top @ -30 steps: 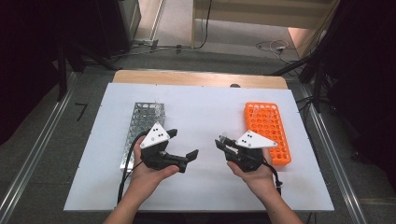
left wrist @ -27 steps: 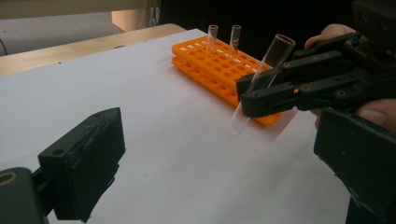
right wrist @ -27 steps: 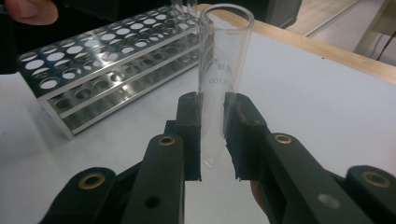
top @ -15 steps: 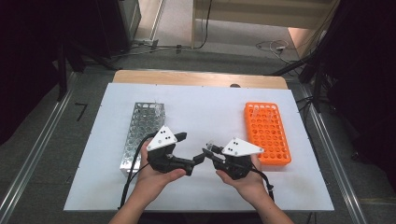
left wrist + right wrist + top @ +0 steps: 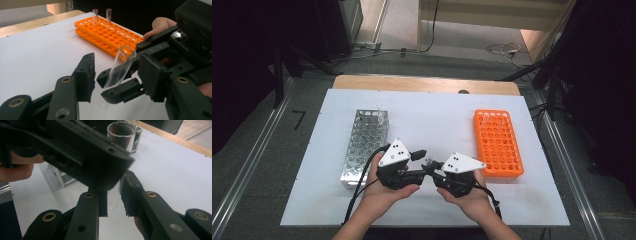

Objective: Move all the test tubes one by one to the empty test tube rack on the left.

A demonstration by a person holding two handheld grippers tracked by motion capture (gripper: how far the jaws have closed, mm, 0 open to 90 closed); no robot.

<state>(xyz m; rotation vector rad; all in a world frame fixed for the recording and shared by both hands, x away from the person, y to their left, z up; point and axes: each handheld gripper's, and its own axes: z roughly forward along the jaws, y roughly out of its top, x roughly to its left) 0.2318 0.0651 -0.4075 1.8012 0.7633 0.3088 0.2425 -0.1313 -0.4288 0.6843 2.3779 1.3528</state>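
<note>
1. Your right gripper (image 5: 117,86) has its jaws clamped on a clear test tube (image 5: 120,66), which leans with its open mouth toward one o'clock.
2. Your left gripper (image 5: 116,75) has just been closing; its jaws flank the tube, and a gap shows on the left side.
3. The orange rack (image 5: 498,142) lies at two o'clock from your hands.
4. The metal rack (image 5: 364,141) lies at ten o'clock.

Count on the worktop (image 5: 437,120)

Two racks: one orange rack (image 5: 498,142), one metal rack (image 5: 364,142). Three clear test tubes: two standing tubes (image 5: 95,15) in the orange one (far end), one held tube (image 5: 120,66). Two grippers, each with two fingers.
</note>
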